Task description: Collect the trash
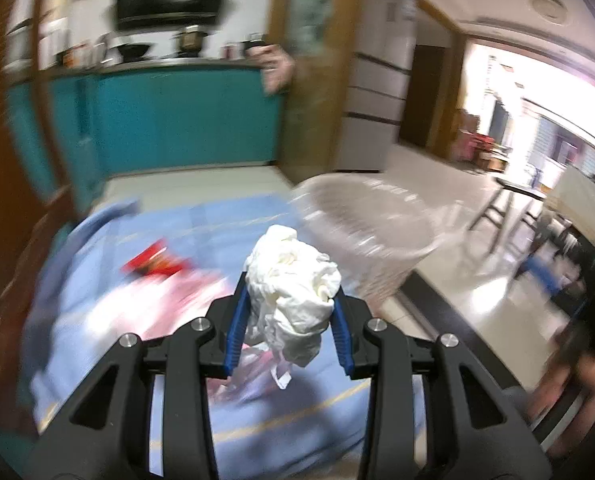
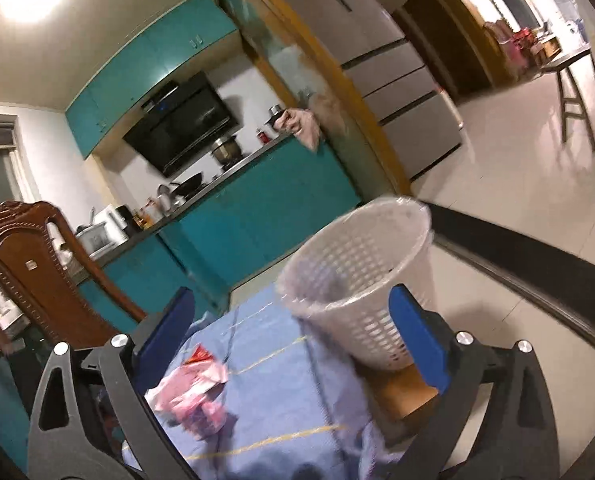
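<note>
White crumpled tissue (image 1: 293, 288) sits clamped between the left gripper (image 1: 287, 300) pads, with the lined laundry-style bin (image 2: 361, 280) ahead, slightly right. Right gripper (image 2: 293, 328) jaws gape wide, nothing between; pink wrappers (image 2: 193, 392), probably plastic, lie below them.

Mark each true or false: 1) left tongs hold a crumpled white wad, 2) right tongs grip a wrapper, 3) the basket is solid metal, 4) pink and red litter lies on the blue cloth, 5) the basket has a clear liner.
1) True: the left tongs are shut on the white paper wad.
2) False: the right tongs stand open with nothing between them.
3) False: the basket is white plastic lattice.
4) True: pink and red wrappers lie on the blue cloth.
5) True: a clear liner folds over its rim.
</note>
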